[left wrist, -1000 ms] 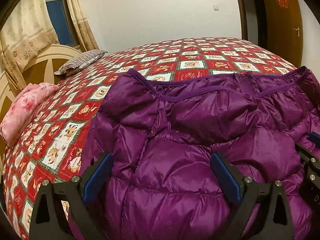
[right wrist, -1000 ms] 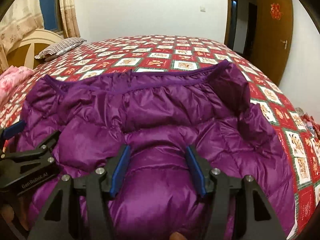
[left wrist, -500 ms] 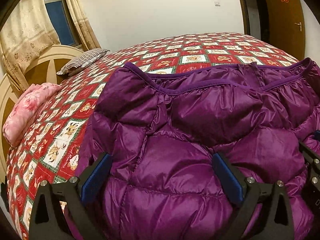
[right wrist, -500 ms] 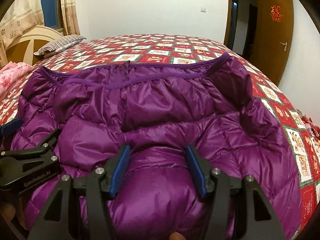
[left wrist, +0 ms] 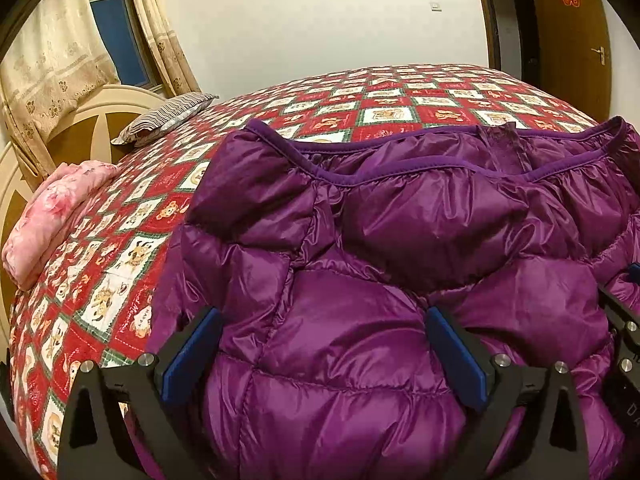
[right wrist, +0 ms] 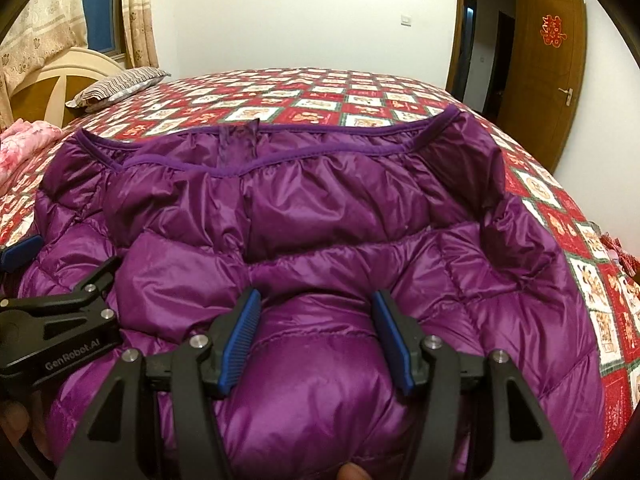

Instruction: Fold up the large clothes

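Note:
A shiny purple down jacket [left wrist: 400,220] lies spread over the bed, its bound hem [right wrist: 320,152] at the far side. My left gripper [left wrist: 322,316] stands wide, with a thick puffy fold of the jacket filling the gap and both blue pads pressed into it. My right gripper [right wrist: 316,298] stands narrower and squeezes a rounded bulge of the same jacket between its pads. The left gripper [right wrist: 68,256] also shows at the left edge of the right wrist view, resting on the jacket. The jacket's near edge is hidden under both grippers.
The bed has a red patchwork bedspread [left wrist: 400,96]. A striped pillow [left wrist: 168,116] and a folded pink quilt [left wrist: 52,204] lie at the left by the cream headboard [left wrist: 80,120]. A wooden door [right wrist: 548,80] stands at the far right. A fingertip [right wrist: 352,472] shows at the bottom.
The jacket's far hem has crept slightly farther across the bed in both views. Both grips on the jacket look the same as before.

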`<state>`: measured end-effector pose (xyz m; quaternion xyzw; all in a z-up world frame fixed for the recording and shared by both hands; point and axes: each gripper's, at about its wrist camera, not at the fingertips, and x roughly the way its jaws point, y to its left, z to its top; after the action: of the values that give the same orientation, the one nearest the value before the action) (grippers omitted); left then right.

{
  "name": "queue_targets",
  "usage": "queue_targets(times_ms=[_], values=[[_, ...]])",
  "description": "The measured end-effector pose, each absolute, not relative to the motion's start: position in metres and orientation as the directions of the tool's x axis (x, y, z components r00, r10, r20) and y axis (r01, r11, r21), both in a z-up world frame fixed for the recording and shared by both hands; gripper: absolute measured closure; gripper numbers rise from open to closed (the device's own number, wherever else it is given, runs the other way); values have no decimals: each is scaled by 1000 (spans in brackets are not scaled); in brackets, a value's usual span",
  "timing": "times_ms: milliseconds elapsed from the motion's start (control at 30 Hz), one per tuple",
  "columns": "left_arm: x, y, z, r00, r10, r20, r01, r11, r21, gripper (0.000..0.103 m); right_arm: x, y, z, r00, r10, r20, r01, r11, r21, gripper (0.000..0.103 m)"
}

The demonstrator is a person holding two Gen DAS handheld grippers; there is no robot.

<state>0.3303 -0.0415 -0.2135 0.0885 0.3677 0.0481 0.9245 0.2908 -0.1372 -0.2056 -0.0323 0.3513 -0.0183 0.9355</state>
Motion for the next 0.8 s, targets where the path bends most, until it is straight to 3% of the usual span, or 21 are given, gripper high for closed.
queue_targets(times_ms=[800], values=[[330, -40, -214, 725, 151, -672, -23, 981, 194, 1, 292, -135, -207, 753, -63, -654, 15, 997, -79, 41]])
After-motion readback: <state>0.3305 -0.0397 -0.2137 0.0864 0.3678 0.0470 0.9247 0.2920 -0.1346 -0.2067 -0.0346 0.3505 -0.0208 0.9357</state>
